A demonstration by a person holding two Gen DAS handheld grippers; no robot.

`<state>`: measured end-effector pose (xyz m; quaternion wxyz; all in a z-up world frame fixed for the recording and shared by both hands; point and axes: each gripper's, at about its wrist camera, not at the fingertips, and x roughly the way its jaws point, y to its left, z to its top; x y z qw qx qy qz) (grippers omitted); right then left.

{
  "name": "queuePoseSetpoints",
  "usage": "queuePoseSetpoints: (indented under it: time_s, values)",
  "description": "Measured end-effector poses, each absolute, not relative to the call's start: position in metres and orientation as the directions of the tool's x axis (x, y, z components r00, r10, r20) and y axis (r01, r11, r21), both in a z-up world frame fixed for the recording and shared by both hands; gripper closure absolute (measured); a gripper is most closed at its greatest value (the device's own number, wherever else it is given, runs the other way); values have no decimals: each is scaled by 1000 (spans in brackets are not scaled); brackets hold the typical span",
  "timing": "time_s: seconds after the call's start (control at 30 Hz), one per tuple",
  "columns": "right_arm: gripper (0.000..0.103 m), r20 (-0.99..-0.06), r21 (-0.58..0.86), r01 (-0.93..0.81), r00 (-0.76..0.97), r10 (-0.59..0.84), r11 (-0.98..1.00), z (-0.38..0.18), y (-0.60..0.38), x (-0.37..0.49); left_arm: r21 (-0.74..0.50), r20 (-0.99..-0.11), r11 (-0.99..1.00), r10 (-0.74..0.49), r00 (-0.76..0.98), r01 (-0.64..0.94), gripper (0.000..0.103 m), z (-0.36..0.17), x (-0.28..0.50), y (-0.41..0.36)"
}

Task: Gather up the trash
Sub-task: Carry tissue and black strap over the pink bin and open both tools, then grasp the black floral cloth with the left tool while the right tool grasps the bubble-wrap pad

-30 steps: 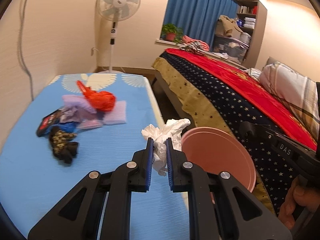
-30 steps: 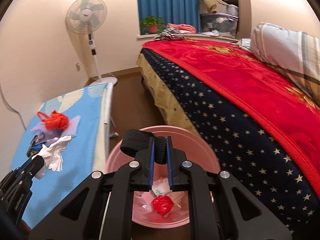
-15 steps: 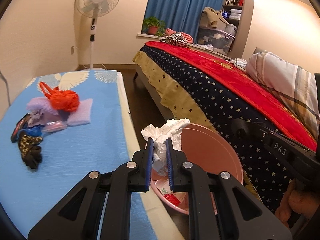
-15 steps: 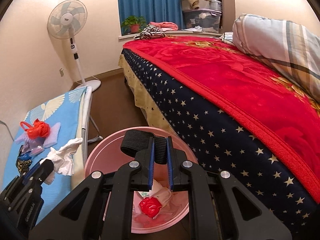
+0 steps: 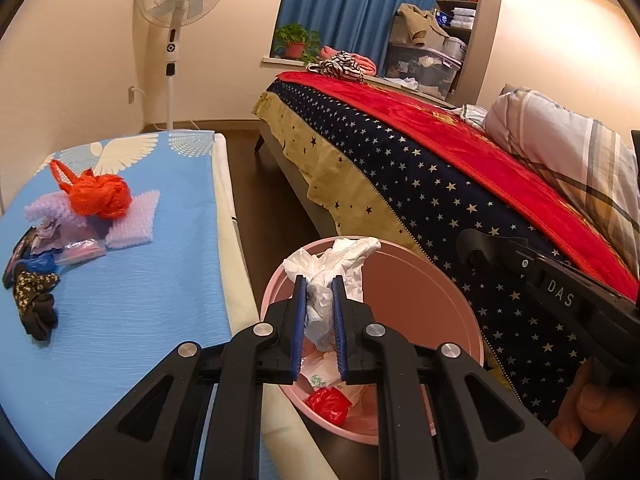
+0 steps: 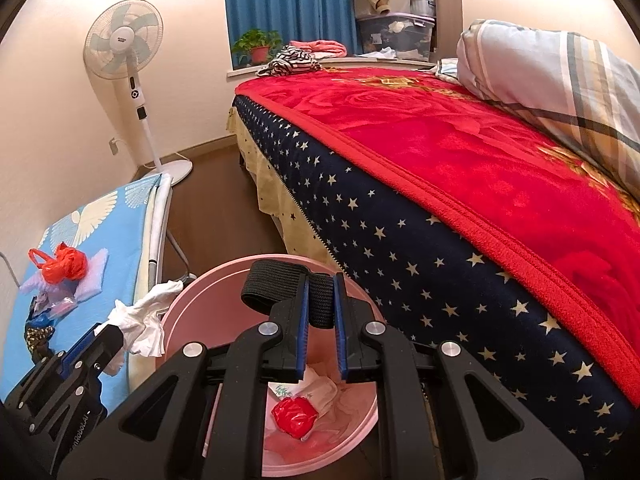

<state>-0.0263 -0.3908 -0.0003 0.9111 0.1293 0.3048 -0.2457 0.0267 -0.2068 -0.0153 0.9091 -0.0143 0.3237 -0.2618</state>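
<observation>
Beside starry bed [image 5: 420, 184], blue ironing board [image 5: 140, 300].

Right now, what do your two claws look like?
Both claws, left claw and right claw, are matte black plastic with flat blue pads inside the fingers and round silver bolts. White lettering marks their sides. No cables or sleeves show.

Right tongs [image 5: 560, 300] body — marked "DAS".
</observation>
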Motion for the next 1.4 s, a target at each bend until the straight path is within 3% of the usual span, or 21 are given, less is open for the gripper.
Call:
queuePoseSetpoints:
  time_s: [0.33,0.37,0.4,0.43,0.47,0.8,0.97,1.13,1.27,1.4]
  values:
    - [85,-614,92,527,698,-368,845,1,-393,-28,-207,-584,845,-511,631,493,86,-17,27,-209]
    - [74,-615,91,529,696,-370,844,1,-393,-29,-212,-586,842,-516,625,497,83,-17,27,-209]
    - [57,-613,91,534,696,-375,840,2,-393,-30,-213,-589,843,-514,623,494,71,-18,27,-209]
    - [50,-609,93,539,696,-381,837,3,-392,-31,-213,-590,847,-508,627,486,63,-18,27,-207]
    - [46,-603,95,544,697,-387,833,5,-392,-33,-218,-589,850,-507,630,480,63,-18,27,-205]
    - [46,-580,92,489,735,-353,867,17,-373,-34,-215,-556,868,-486,674,448,63,-1,16,-171]
    - [47,-570,107,440,762,-308,891,19,-355,-31,-204,-545,896,-439,715,395,69,3,14,-140]
    - [58,-564,141,375,791,-237,916,20,-335,-24,-201,-537,928,-373,756,315,75,4,16,-103]
    - [73,-559,157,320,809,-183,934,19,-317,-15,-196,-528,945,-325,784,260,77,4,19,-82]
    - [76,-560,171,272,817,-134,947,15,-300,-4,-191,-518,964,-261,814,187,76,3,23,-60]
